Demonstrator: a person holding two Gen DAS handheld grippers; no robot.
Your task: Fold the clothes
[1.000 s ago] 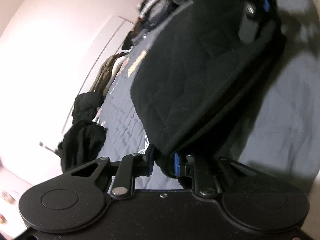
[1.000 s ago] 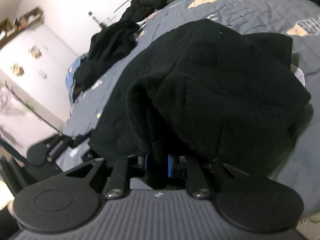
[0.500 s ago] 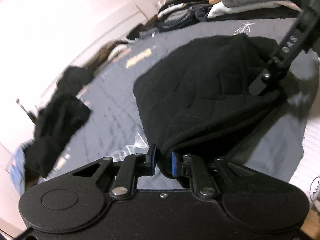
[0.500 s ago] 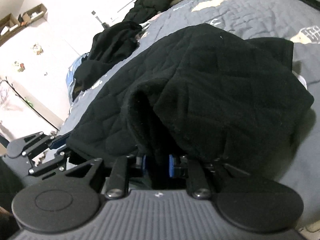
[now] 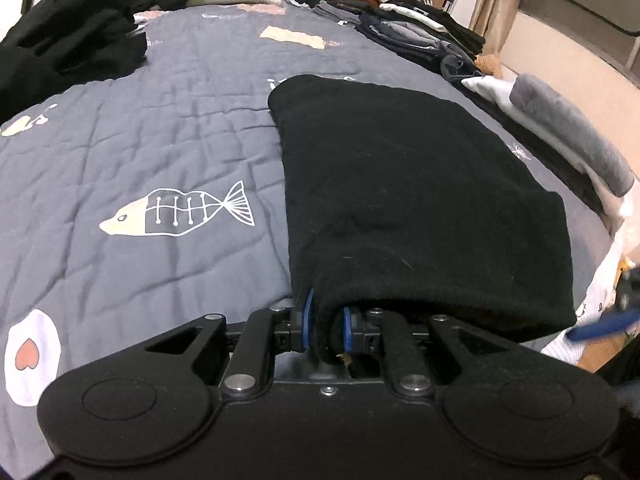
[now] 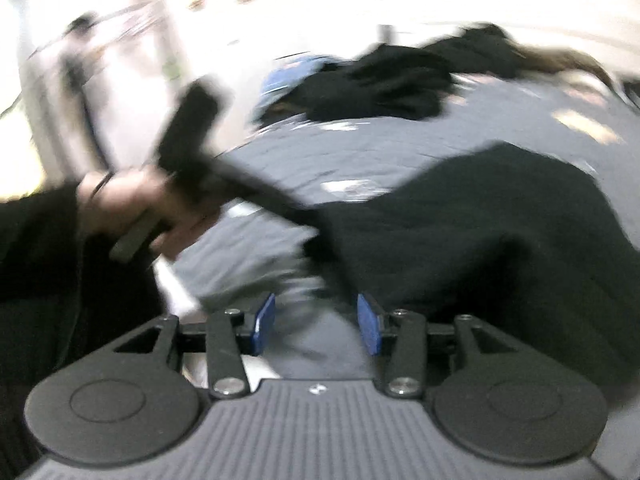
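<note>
one black garment, two grippers

one black garment [image 5: 404,196] lies folded on the grey quilt [image 5: 160,136], its long axis running away from the left gripper [image 5: 325,330], which pinches its near edge. the right gripper [image 6: 316,324] gapes wide, holding nothing.

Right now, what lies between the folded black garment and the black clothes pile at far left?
Left wrist view: only bare grey quilt separates the black garment and the pile.
</note>
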